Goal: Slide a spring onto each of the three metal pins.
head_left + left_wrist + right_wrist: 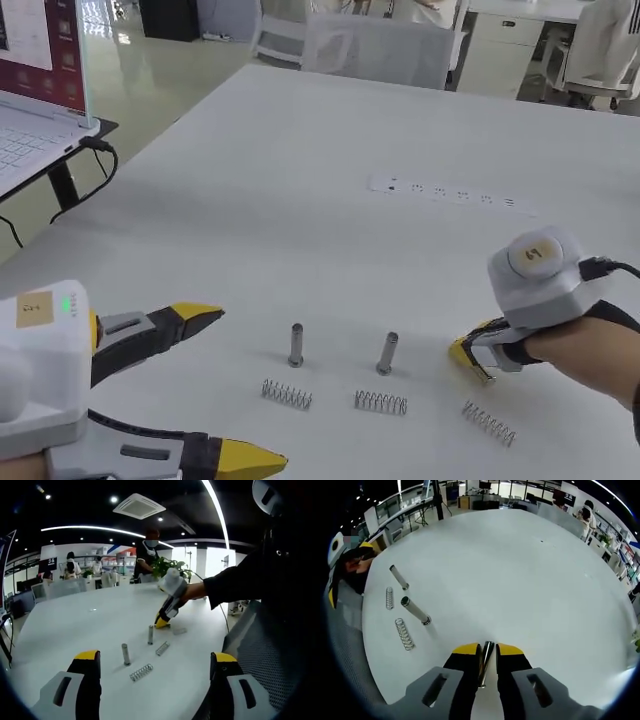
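- Three pins: first pin (296, 345), second pin (387, 353) upright near the desk's (330, 150) front edge — third pin (483, 672) pinched in right gripper (488, 649).
- Three loose springs: left spring (287, 394), middle spring (381, 402), right spring (489, 423).
- Jaws of left gripper (242, 388) spread wide; open desk beyond.

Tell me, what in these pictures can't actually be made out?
- Third pin: head view, hidden behind the right gripper; right gripper view, mostly covered by the shut jaws.
- Laptop: head view, cut off by the left edge; screen text blurred.
- Power strip: head view, too small to count sockets.
- Left gripper: head view, lower jaw cut by the bottom edge.
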The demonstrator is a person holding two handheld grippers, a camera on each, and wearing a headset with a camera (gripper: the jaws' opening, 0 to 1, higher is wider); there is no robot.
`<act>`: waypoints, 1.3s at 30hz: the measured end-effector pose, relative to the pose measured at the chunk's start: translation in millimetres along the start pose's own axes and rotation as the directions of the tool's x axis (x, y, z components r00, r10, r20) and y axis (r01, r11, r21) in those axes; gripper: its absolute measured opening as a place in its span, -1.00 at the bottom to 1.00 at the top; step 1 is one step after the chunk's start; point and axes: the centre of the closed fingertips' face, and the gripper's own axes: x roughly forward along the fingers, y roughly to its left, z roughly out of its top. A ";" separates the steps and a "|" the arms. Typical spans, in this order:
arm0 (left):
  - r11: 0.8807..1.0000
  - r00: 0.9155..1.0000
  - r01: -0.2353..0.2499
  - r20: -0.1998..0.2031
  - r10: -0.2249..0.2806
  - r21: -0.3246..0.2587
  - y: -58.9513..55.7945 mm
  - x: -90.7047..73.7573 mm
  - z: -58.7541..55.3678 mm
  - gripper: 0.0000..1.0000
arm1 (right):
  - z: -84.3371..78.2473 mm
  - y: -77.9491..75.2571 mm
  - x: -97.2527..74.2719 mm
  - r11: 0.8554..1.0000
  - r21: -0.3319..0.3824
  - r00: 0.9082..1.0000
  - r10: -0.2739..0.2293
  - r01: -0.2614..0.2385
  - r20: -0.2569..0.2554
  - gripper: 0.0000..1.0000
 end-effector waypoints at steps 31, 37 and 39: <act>1.000 1.000 0.012 0.011 -0.012 0.007 -2.2 0.2 2.1 0.71 | 0.4 -2.3 -10.8 0.996 0.078 0.999 -0.031 0.032 -0.012 -0.89; 1.000 1.000 0.016 0.011 -0.016 0.010 -2.9 0.5 1.9 0.71 | 5.1 0.7 -20.9 0.996 0.077 0.999 -0.036 0.034 0.019 -0.89; 1.000 1.000 0.018 0.013 -0.018 0.009 -3.2 0.6 2.2 0.71 | 6.1 1.5 -24.6 0.996 0.079 0.999 -0.036 0.034 0.028 -0.89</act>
